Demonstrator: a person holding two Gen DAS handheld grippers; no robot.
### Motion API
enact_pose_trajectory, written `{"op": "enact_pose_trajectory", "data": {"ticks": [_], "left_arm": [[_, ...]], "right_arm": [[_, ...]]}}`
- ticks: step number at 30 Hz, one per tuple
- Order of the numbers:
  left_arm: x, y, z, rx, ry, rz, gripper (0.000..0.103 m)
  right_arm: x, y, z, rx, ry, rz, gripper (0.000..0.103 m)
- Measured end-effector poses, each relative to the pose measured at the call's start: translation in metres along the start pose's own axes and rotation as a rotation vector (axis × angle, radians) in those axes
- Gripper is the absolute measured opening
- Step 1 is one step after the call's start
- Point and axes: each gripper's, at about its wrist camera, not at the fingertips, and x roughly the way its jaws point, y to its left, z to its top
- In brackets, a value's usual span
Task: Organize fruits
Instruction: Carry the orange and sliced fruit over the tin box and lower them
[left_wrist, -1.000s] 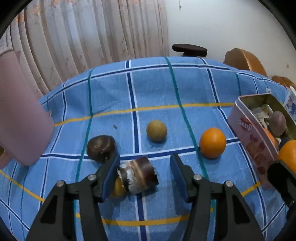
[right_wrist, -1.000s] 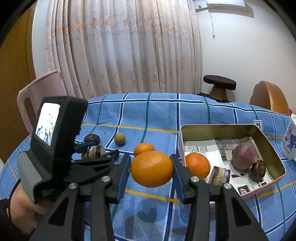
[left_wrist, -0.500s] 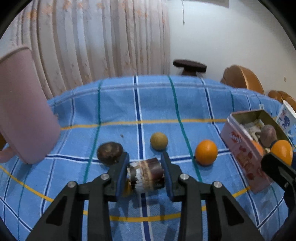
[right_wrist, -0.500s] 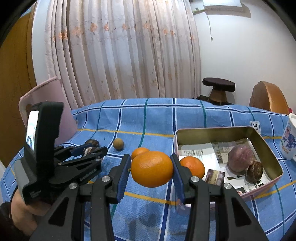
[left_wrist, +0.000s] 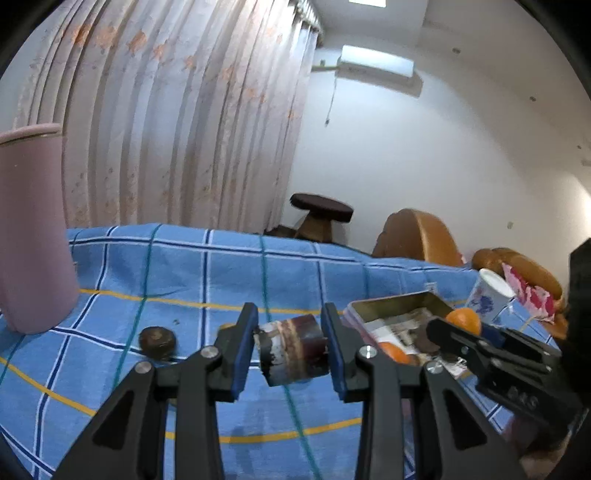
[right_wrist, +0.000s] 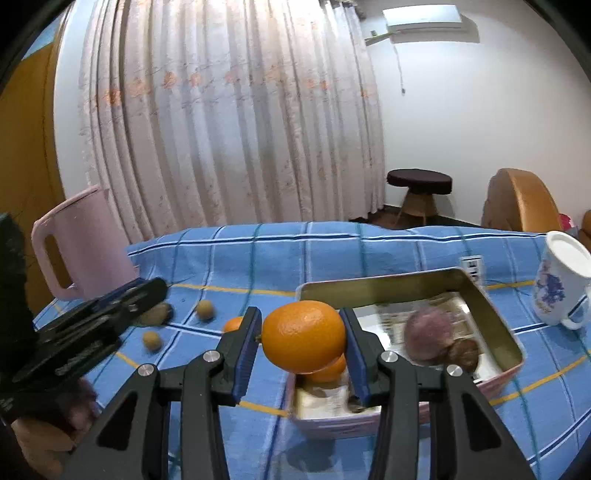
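Both grippers loaded, hovering over the blue checked bench

Left wrist view: the left gripper (left_wrist: 289, 345) points slightly down, jaws clamped on a dark brown cylinder-shaped piece (left_wrist: 291, 349), lifted clear of the bench (left_wrist: 229, 269). One dark round fruit (left_wrist: 157, 341) sits on the cloth at left. The right gripper (left_wrist: 458, 334) pokes in from the right over the tin (left_wrist: 391, 303), hiding most of what's inside. The pink jug (left_wrist: 31, 229) is cut off at the left edge.

Right wrist view: the right gripper (right_wrist: 303, 341) squeezes one orange (right_wrist: 303, 336) just above the tin's (right_wrist: 491, 314) near corner. Inside there's a second orange (right_wrist: 328, 369) mostly hidden, one purplish fruit (right_wrist: 424, 332) and one brown one (right_wrist: 463, 350), all blurry. On the cloth: two small tan fruits (right_wrist: 204, 309), plus a third orange (right_wrist: 232, 325) half behind a finger. The left gripper (right_wrist: 147, 295) enters from the left, its tips hard to read. One mug (right_wrist: 561, 284) stands at right.
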Motion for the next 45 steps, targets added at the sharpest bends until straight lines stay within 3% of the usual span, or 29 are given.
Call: {"op": "enact_pose_trajectory", "data": {"ticks": [4, 16, 26, 30, 36, 45], "left_arm": [[0.000, -0.015, -0.002, 0.018, -0.017, -0.018, 0.037], [0.021, -0.079, -0.002, 0.098, 0.029, -0.065, 0.037], [0.067, -0.141, -0.004, 0.176, 0.108, -0.064, 0.037], [0.086, -0.148, -0.004, 0.155, 0.155, -0.031, 0.037], [0.094, -0.155, -0.013, 0.210, 0.177, 0.045, 0.037], [0.098, -0.150, -0.020, 0.212, 0.205, 0.074, 0.037]], "right_arm": [[-0.008, -0.024, 0.004, 0.016, -0.026, -0.040, 0.045], [-0.021, -0.120, 0.015, 0.138, -0.061, -0.205, 0.045], [-0.013, -0.149, 0.012, 0.138, -0.027, -0.253, 0.045], [0.001, -0.145, 0.010, 0.110, -0.002, -0.237, 0.046], [0.022, -0.140, 0.006, 0.108, 0.065, -0.182, 0.046], [0.040, -0.141, -0.002, 0.151, 0.136, -0.090, 0.046]]}}
